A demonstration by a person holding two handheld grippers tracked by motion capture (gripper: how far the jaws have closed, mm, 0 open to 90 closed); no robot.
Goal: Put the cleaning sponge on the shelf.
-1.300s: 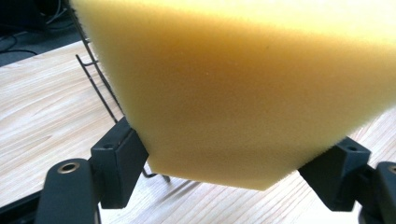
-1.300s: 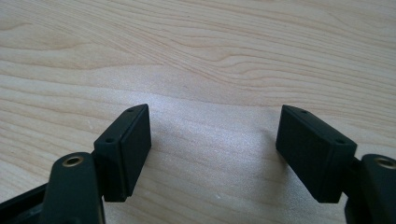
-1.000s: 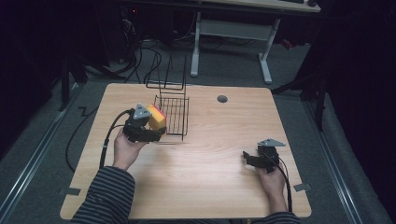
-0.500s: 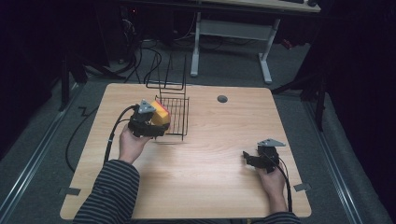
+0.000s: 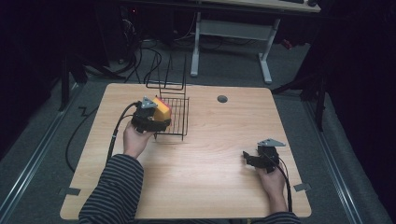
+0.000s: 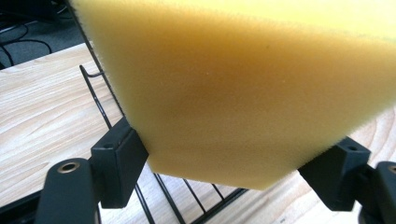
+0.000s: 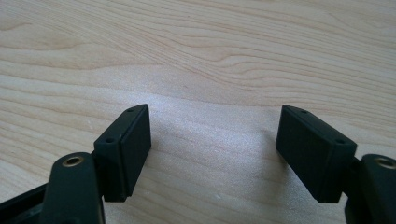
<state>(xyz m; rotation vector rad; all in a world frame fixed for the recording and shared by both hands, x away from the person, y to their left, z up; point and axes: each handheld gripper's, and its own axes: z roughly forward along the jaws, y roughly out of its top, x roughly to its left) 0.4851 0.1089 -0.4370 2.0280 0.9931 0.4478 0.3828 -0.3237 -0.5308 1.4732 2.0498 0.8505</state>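
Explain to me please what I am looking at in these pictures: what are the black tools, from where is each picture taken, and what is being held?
A person sits at a wooden table and holds a hand tool in each hand. Each tool is a gripper with two black jaws.

The high view looks down from above. There the left gripper is at a black wire rack that stands on the table, and the right gripper rests low over bare wood.

The other two pictures come from small cameras that ride on the grippers and look along the jaws. In the left gripper view, the jaws are closed on a yellow sponge, with the rack's wires just behind and below it. In the right gripper view, the jaws stand open with only wood between them.

The sponge seems about to go into the rack.
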